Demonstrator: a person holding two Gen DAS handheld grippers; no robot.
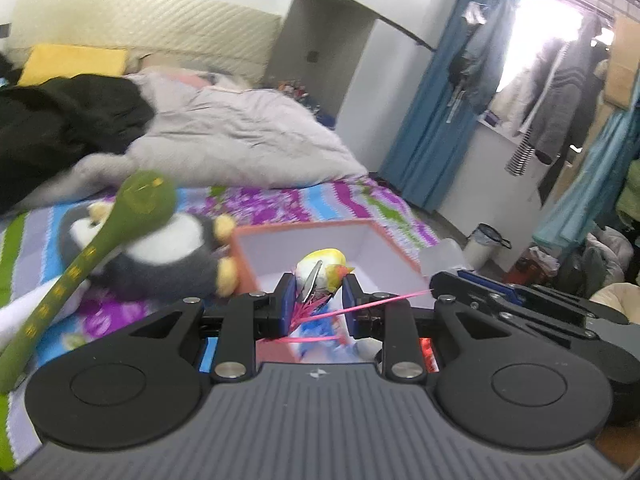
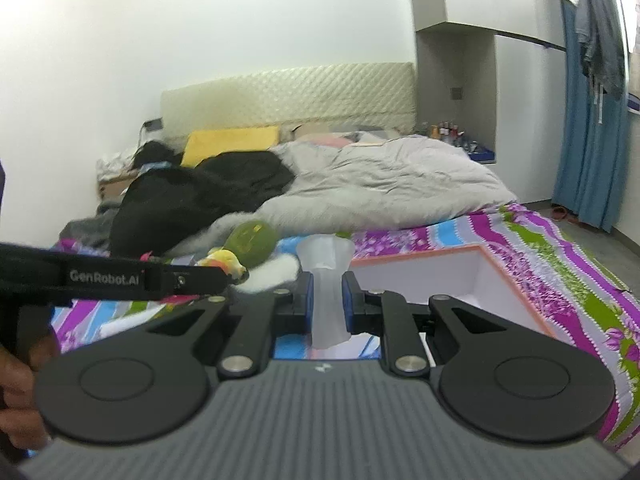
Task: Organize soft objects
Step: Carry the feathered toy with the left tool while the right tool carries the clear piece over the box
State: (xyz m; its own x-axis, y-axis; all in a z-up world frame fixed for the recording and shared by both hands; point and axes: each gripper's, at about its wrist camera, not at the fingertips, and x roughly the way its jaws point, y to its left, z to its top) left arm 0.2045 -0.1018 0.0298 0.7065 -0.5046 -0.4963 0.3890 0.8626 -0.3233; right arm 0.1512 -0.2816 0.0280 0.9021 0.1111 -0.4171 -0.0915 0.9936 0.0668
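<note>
The left gripper [image 1: 319, 294] is closed on a small yellow toy bird [image 1: 326, 268] above the box [image 1: 244, 256] on the bed; the right gripper [image 2: 327, 300] grips a soft translucent piece [image 2: 326, 280] beside the box's left edge. Lower each fully inside before releasing.

— Where is there room to pass?
— Over the box [image 2: 500, 296]; its top lies open, white floor bare.
— And blocking?
— The penguin [image 1: 160, 256] and green snake [image 1: 80, 264] crowd its left wall; the quilt [image 2: 380, 184] heaps behind.
</note>
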